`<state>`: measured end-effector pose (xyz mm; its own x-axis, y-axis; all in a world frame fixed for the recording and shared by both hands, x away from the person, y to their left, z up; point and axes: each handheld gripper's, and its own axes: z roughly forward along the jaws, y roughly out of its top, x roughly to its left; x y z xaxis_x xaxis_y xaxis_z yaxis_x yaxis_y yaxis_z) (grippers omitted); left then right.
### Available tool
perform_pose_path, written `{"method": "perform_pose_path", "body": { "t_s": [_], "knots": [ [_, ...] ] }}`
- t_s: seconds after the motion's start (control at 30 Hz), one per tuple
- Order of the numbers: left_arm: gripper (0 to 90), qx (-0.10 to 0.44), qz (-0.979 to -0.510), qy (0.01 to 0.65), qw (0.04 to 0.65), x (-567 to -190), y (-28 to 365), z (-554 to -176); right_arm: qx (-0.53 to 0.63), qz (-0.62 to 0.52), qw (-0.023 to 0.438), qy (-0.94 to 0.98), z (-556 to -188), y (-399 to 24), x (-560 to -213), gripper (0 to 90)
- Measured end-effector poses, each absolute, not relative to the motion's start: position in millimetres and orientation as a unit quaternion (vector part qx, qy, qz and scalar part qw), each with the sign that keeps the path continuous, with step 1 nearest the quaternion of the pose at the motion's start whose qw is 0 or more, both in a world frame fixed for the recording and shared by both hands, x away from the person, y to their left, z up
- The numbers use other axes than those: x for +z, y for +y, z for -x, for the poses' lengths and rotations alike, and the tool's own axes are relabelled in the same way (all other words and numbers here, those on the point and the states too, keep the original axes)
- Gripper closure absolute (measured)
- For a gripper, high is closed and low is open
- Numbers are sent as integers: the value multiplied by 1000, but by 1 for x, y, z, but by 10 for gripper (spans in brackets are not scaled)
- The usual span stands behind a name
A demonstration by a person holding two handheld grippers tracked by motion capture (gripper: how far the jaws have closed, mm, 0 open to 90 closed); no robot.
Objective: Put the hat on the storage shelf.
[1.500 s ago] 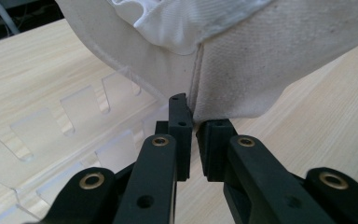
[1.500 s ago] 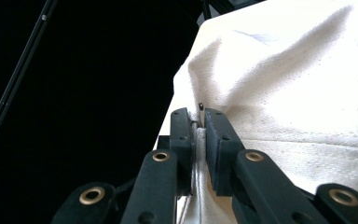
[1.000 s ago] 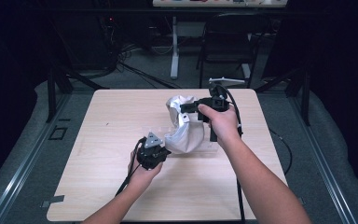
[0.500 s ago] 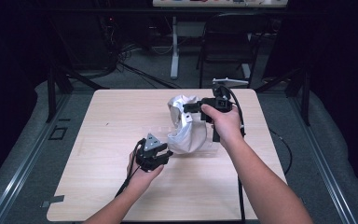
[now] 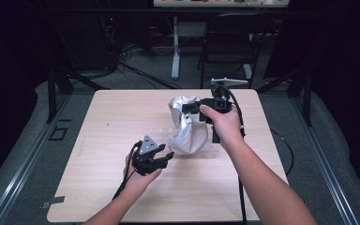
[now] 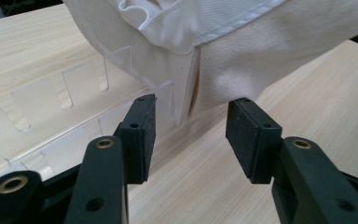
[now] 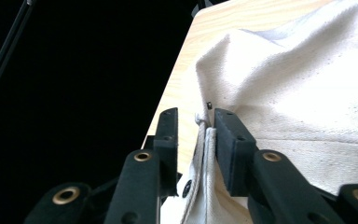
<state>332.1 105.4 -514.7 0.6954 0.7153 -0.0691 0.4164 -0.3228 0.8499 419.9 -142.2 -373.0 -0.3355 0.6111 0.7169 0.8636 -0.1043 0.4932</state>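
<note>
Worktop (image 5: 98,187): light wood-grain board, carrying all items under inspection.

White cloth bag (image 5: 187,133): bunched canvas, standing right of the worktop's centre, at about 1 o'clock from the left hand-held gripper. In the left gripper view the bag (image 6: 261,56) hangs over the jaws from 12 o'clock, with a folded hem and a seam running down towards the gap between the pads. In the right gripper view its stitched edge (image 7: 205,163) runs up between the jaws.

Clear plastic sheet (image 6: 51,121): notched along its edge, lying flat on the worktop at 10 o'clock from the left jaws, partly under the bag.

Right hand-held gripper (image 5: 190,108): held at the bag's upper side, at 12 o'clock of the bundle. Its jaws have just been opening and stand narrowly apart. The bag's edge lies in the gap against the right-hand pad; the left-hand pad stands clear of it.

Left hand-held gripper (image 5: 166,157): held low at 7 o'clock of the bag, just beside its lower edge. Its jaws have just been opening and stand wide, pads (image 6: 144,135) clear of the cloth, bare worktop between them.
</note>
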Motion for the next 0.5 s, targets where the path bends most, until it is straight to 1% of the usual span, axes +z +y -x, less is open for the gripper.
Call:
{"method": "perform_pose_path", "body": {
  "t_s": [0.2, 0.47, 0.5],
  "knots": [
    [488, 162, -792, 349, 474, -511, 112, -327, -481, 560, 115, -665, -418, -148, -369, 625],
    [477, 163, -784, 353, 484, -505, 121, -323, -483, 553, 92, -673, -412, -155, -361, 566],
    [471, 162, -783, 353, 486, -504, 122, -322, -481, 550, 81, -677, -410, -157, -360, 544]
  ]
}}
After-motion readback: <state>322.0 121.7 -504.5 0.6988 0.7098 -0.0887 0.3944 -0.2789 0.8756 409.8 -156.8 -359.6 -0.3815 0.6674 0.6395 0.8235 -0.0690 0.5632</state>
